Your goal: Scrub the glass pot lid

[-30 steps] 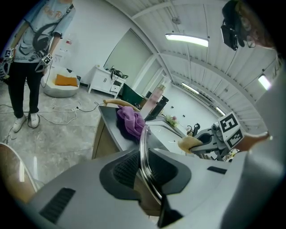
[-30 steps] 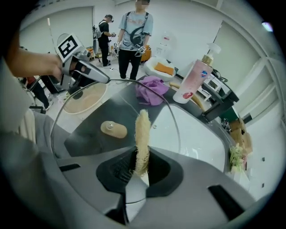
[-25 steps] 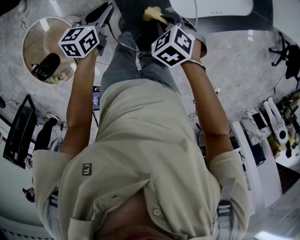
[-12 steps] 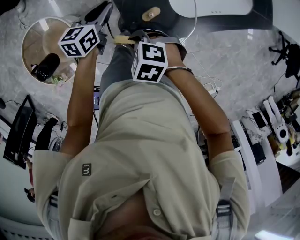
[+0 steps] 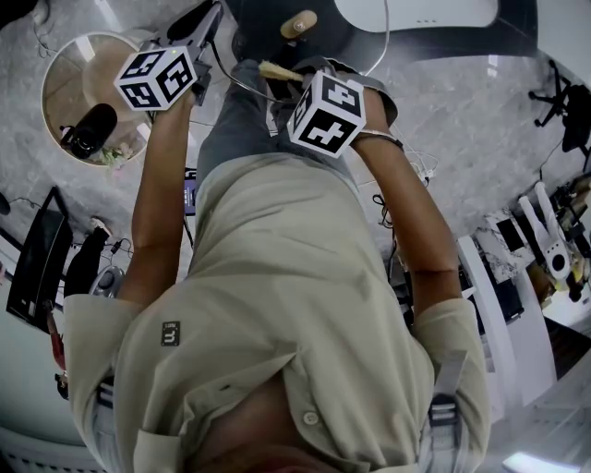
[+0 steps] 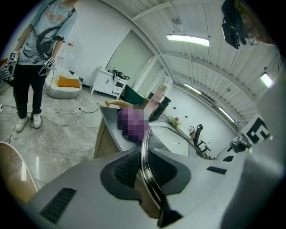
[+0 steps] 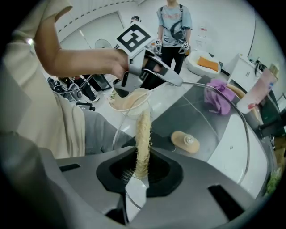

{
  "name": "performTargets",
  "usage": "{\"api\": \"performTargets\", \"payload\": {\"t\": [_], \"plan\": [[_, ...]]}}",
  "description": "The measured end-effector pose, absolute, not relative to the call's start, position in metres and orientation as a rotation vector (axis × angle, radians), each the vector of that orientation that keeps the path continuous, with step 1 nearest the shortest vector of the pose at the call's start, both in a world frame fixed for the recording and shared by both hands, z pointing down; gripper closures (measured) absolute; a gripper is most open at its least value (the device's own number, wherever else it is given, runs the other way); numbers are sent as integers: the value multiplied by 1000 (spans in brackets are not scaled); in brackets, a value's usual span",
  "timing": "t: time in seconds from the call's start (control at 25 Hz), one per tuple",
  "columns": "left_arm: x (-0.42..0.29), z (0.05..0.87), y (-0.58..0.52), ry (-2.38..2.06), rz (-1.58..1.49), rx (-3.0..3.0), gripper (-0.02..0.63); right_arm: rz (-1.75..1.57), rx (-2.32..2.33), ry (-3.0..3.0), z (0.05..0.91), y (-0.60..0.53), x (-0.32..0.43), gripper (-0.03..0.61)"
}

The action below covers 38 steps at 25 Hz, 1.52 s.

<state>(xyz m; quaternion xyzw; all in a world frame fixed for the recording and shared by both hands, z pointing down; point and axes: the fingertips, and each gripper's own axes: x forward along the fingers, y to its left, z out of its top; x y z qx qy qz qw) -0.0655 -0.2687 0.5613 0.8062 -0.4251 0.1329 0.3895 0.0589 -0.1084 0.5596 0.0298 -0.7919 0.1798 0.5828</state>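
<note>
Currently in the left gripper (image 6: 144, 167): the metal rim of the glass pot lid (image 6: 144, 147), which runs edge-on between the fingers; they are clamped on it.
Left gripper as seen from the right gripper view: its fingers (image 7: 175, 80) pinch the far edge of the lid, well beyond the right fingers.
Right gripper (image 7: 142, 172): clenched on the lower end of a tan, fibrous scrubber (image 7: 143, 132), which stands straight out from between the fingers.
Lid position: held up in the air, its glass (image 7: 214, 129) spreading ahead and to the right of the right fingers; the wooden knob (image 7: 185, 142) sits just right of the scrubber.
Scrubber contact: the strip seems to lie against the glass near the lid's edge; true contact is hard to confirm.
Head view: both grippers reach forward, the knob (image 5: 297, 25) just beyond the right gripper (image 5: 277, 76) and the scrubber (image 5: 275, 70).
Beyond the lid: a purple cloth (image 7: 219, 96), far past the right fingers.
Risk, slip: the lid hangs from a single pinch on a thin rim, so a hard scrub could twist it out of the left fingers and drop the glass.
Risk, scrubber: gripped at one end only, the strip may bend or pull loose under pressure.
Risk, knock: if the strip folds, the right fingers could strike the glass.
</note>
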Motion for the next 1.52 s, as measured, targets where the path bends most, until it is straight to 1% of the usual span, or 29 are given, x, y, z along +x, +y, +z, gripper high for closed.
{"api": "performTargets", "payload": {"t": [0.28,0.4,0.52,0.6,1.04,1.28,1.52], "plan": [[-66,559,-266,-1096,344,2053,545,429,296,-1730,566,-163,137,530],[-68,560,-265,-1103,346,2053,545,430,397,-1717,566,-188,158,529],[-67,562,-262,-1110,355,2051,545,364,501,-1687,562,-213,173,529],[-67,562,-260,-1116,362,2046,544,322,559,-1682,557,-227,176,529],[-66,554,-257,-1133,368,2053,537,364,720,-1751,529,-228,173,529],[-71,538,-254,-1163,340,2072,488,382,766,-1775,505,-219,182,529],[-84,506,-255,-1233,329,2106,482,383,855,-1818,473,-211,194,529]]}}
